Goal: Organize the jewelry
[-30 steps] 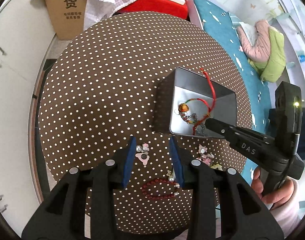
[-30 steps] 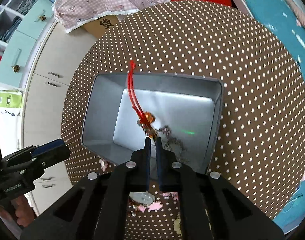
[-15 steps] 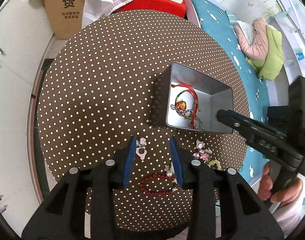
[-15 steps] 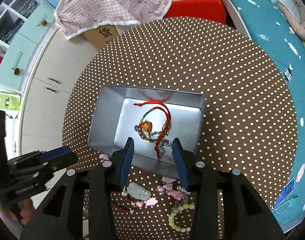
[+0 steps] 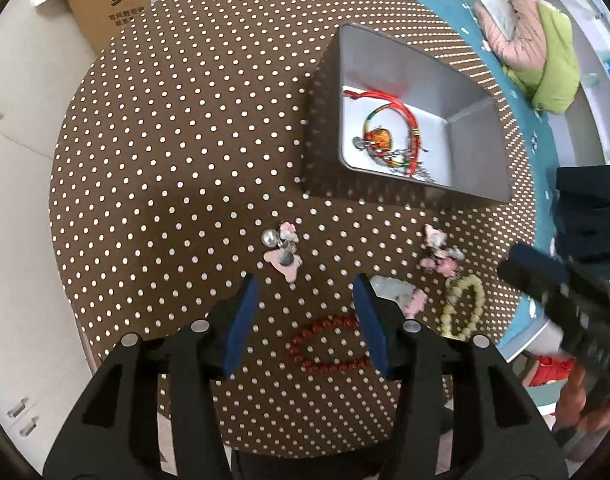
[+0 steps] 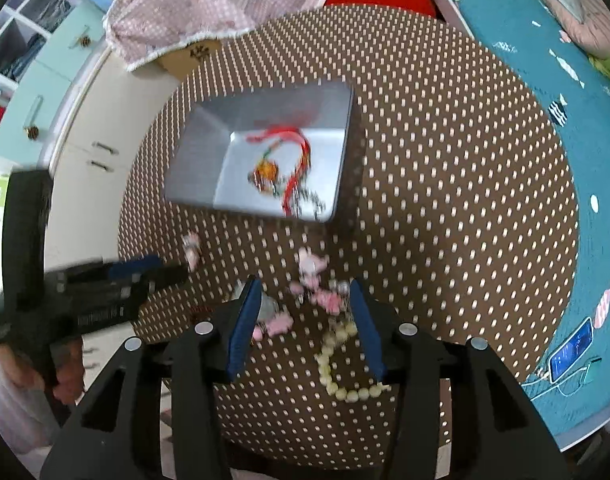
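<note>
A grey metal tin [image 5: 321,120] [image 6: 345,148] stands on the dotted brown round table, with a red cord bracelet [image 5: 385,100] [image 6: 299,152] and chain pieces lying in it. My left gripper [image 5: 305,284] hangs open, jaws opening, over bare cloth between a pink pearl charm [image 5: 283,248] and a red bead bracelet [image 5: 329,344]. My right gripper [image 6: 305,286] is open too, jaws opening, empty, above pink charms [image 6: 317,280] [image 5: 439,252] and a cream bead bracelet [image 6: 337,360] [image 5: 463,312]. A pale pendant [image 5: 393,286] lies by the left gripper's right finger.
The loose jewelry lies close to the table's near edge [image 5: 345,452]. A cardboard box [image 5: 117,4] under a pink checked cloth [image 6: 209,8] stands behind the table. White cabinets [image 5: 17,160] are on the left. A blue mat with a phone [image 6: 571,348] is on the right.
My right gripper let the red cord bracelet go into the tin, opened, and drew back toward the near edge. My left gripper sank closer to the table and its jaws widened.
</note>
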### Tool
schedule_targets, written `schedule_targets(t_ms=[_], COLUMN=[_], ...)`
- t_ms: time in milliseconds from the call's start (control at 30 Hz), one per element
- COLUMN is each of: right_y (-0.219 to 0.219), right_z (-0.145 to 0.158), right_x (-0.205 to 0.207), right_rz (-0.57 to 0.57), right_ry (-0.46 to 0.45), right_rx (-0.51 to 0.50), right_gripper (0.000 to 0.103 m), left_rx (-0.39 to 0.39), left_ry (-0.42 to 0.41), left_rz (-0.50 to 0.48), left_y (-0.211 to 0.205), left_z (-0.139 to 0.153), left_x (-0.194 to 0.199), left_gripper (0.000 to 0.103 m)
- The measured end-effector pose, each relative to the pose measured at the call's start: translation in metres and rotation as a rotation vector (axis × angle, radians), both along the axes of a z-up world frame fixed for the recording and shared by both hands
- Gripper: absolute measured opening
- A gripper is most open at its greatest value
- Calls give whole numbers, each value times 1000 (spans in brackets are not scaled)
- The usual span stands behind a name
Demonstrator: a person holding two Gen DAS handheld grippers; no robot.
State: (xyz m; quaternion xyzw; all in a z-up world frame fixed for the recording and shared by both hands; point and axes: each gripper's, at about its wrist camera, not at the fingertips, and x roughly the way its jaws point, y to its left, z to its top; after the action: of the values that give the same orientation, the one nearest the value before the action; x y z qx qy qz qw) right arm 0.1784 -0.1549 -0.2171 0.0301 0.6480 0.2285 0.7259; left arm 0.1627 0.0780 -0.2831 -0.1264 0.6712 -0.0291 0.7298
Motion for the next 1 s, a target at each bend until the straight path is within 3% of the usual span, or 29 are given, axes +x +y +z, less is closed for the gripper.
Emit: schedule_targets(t_ms=[200, 433, 733, 1000], right_y=[5, 12, 32, 57], right_z=[-17, -22, -27, -46], right_x=[-7, -6, -11, -16], right_rz=[28, 50, 108, 161], right_ry=[44, 66, 60, 83], right_rx=[-18, -17, 14, -18], right_gripper=[44, 44, 43, 28], left_rx=[41, 87, 75, 44], left_ry=[6, 24, 22, 10], left_rz=[13, -10, -12, -14], left_y=[-7, -13, -14, 3], left_z=[-21, -38, -37, -12], left_x=[6, 8, -4, -37], left_gripper=[50, 22, 22, 22])
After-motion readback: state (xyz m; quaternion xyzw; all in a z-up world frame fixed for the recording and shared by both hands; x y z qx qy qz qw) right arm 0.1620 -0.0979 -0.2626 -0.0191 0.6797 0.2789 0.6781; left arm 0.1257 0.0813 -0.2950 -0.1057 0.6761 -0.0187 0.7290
